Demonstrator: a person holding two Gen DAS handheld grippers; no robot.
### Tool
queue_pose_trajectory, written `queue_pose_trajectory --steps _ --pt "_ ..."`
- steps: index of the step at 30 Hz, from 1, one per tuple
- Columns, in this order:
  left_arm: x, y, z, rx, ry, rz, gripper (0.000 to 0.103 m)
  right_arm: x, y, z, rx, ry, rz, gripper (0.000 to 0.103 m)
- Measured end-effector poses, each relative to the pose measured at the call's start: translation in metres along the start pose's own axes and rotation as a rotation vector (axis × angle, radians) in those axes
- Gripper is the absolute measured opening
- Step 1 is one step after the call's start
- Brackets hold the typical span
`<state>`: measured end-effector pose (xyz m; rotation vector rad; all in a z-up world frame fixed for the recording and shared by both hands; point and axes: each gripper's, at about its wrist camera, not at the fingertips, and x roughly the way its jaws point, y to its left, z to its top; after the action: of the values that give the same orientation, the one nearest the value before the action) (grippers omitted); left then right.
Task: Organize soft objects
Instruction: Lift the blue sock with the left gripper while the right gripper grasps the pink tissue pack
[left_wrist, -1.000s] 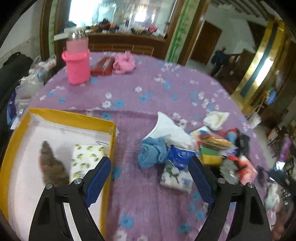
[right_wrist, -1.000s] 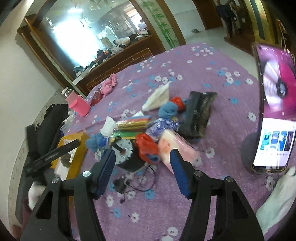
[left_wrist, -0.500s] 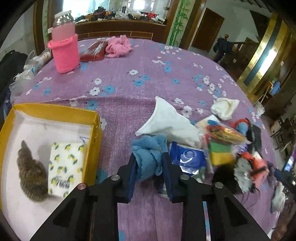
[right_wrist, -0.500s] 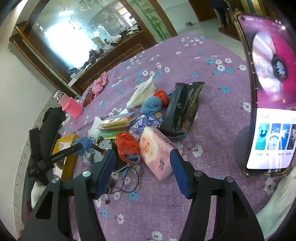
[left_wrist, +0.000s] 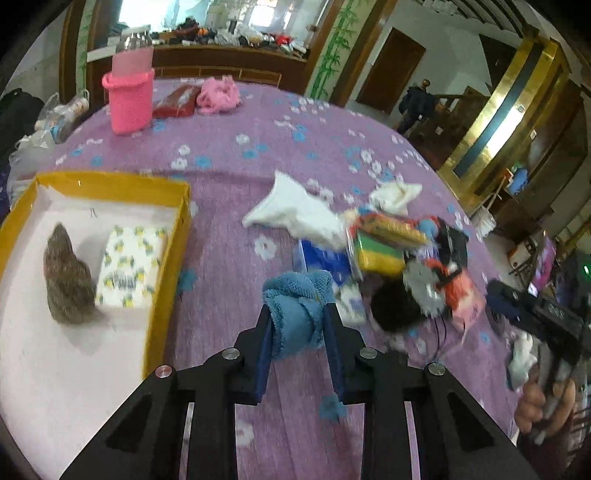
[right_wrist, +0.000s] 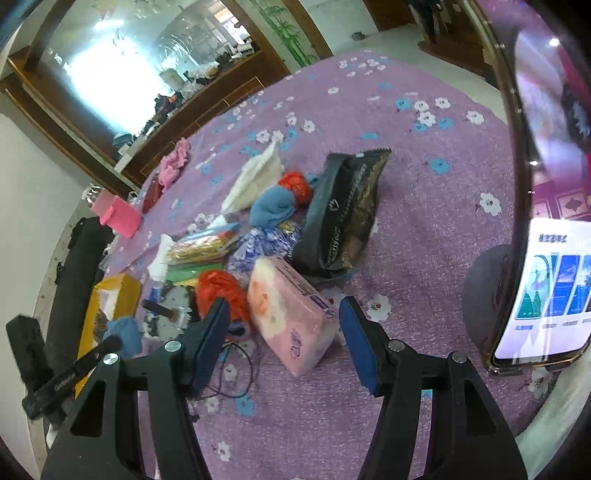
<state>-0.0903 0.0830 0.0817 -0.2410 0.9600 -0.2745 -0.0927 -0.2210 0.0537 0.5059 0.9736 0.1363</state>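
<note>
Clamping a blue towel (left_wrist: 297, 314), left gripper (left_wrist: 298, 334) (no legible labels).

I can't read any of it: print on my black snack bag (right_wrist: 347, 206), pink tissue pack (right_wrist: 291, 314) and phone screen (right_wrist: 554, 288) blurs.

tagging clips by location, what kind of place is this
Probably a home's living or dining room: a round table under a purple flowered cloth, a wooden sideboard with a big mirror, a staircase beyond.

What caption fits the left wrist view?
Left gripper clamps a blue cloth beside the yellow box.
</note>
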Motion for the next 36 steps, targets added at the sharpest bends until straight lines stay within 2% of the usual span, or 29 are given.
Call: queue_pose_trajectory --steps 2,4,6,11,16,21,24,25,26,28,30,33,36 --pt "-0.002 0.001 -0.010 -0.006 0.025 -0.015 0.025 0.003 -0.001 -0.001 -0.001 0.004 -0.011 0.060" --pt "-0.003 0.001 -0.017 0.002 0.045 -0.017 0.030 0.006 -0.002 0.000 -0.008 0.001 -0.027 0.060" --pt "0.000 -0.001 -0.020 0.014 0.057 -0.001 0.042 0.008 -0.003 0.002 -0.010 0.001 -0.036 0.060" --pt "0.009 -0.009 -0.022 0.040 0.061 0.040 0.051 0.021 -0.003 0.001 -0.023 0.046 -0.039 0.060" --pt "0.030 -0.017 -0.026 0.066 0.076 0.062 0.052 0.035 0.003 -0.003 -0.078 0.099 -0.060 0.060" --pt "0.042 -0.026 -0.027 0.092 0.072 0.077 0.056 0.037 0.013 -0.006 -0.138 0.098 -0.085 0.060" --pt "0.045 -0.028 -0.027 0.092 0.060 0.076 0.054 0.038 0.015 -0.008 -0.144 0.107 -0.100 0.059" --pt "0.045 -0.029 -0.028 0.097 0.051 0.082 0.051 0.038 0.015 -0.009 -0.146 0.111 -0.106 0.059" --pt "0.045 -0.029 -0.029 0.103 0.045 0.088 0.039 0.038 0.015 -0.011 -0.151 0.112 -0.114 0.053" --pt "0.043 -0.030 -0.031 0.116 0.036 0.086 0.038 0.032 0.017 -0.015 -0.167 0.105 -0.126 0.045" --pt "0.033 -0.030 -0.033 0.120 0.010 0.073 0.038 0.026 0.018 -0.018 -0.161 0.098 -0.108 0.031" --pt "0.014 -0.032 -0.035 0.122 -0.034 0.067 0.038 0.013 0.021 -0.024 -0.165 0.082 -0.092 0.024" --pt "-0.003 -0.032 -0.038 0.114 -0.063 0.049 0.038 0.004 0.025 -0.032 -0.168 0.063 -0.091 0.022"
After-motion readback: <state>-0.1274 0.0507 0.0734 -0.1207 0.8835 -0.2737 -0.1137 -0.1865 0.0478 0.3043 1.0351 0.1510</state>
